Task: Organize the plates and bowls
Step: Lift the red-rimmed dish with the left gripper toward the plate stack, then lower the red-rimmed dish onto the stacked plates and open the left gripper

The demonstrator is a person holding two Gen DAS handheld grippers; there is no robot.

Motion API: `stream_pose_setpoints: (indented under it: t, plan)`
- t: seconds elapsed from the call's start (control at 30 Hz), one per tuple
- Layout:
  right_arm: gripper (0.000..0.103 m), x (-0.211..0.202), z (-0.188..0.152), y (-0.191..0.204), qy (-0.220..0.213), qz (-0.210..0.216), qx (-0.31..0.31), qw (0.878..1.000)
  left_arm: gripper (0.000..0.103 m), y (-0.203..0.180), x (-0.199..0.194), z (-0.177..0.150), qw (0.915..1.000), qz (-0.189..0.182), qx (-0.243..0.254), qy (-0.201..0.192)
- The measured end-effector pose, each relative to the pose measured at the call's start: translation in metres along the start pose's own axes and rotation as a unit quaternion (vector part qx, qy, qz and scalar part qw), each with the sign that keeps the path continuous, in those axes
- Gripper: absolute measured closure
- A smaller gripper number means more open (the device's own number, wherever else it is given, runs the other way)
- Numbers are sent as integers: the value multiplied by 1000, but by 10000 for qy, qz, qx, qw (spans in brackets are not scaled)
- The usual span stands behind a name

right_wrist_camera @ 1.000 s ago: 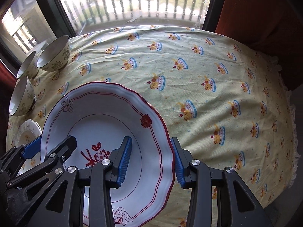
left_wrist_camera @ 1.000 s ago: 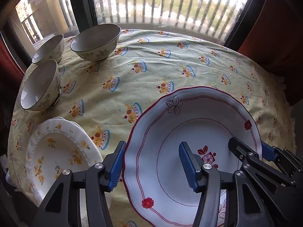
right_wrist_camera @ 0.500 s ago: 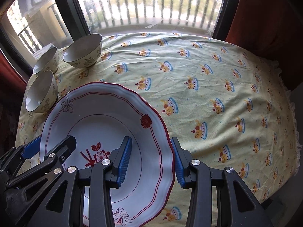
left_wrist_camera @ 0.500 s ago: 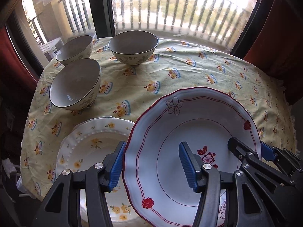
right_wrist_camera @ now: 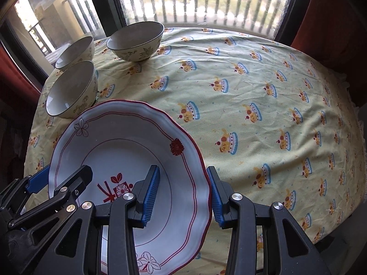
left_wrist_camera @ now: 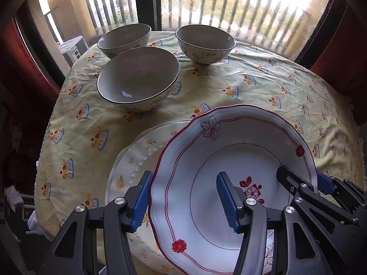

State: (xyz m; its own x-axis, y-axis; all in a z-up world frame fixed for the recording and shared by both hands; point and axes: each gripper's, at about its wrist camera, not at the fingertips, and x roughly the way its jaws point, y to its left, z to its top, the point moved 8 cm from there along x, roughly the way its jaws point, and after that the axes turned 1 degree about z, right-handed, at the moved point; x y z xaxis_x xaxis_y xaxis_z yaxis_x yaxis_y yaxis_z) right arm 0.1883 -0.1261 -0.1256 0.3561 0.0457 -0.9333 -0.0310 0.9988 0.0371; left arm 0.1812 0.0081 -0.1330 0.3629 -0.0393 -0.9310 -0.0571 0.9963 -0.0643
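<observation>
Together, both grippers carried the red-rimmed plate (left_wrist_camera: 231,160) low in each frame. In the left wrist view the left gripper (left_wrist_camera: 183,202) had its jaws clamped across the plate's left rim, one blue pad outside the edge and one inside the well, while the right gripper (left_wrist_camera: 321,188) pinched the opposite rim at the lower right. In the right wrist view the right gripper (right_wrist_camera: 183,193) gripped the plate's right rim the same way, with the left gripper (right_wrist_camera: 57,178) on the far rim at the lower left.

The plate hung partly over a white plate with yellow flowers (left_wrist_camera: 137,160), which lay on the tabletop (left_wrist_camera: 263,84) under a yellow printed cloth, at the lower left of the left wrist view. Whether the two plates touched could not be told.

Three bowls (left_wrist_camera: 137,75) stood upright in a close cluster at the upper left, near a barred window (left_wrist_camera: 229,2).
</observation>
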Motion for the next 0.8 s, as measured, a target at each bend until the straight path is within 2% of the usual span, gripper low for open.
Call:
stream_pose_setpoints:
  t: [0.23,0.43,0.8]
  plan:
    - [58,14,-11,24,240,-43,-167,9996,46,18,13,-16,9998,20,-51,175]
    - [58,23,-15,26,341,-189,-236,9990,46,21,19,-24,9996,21,-51,278]
    - [58,38,-18,29,437,-157,-272,9986,46,24,25,-28,9993,67,-101,366]
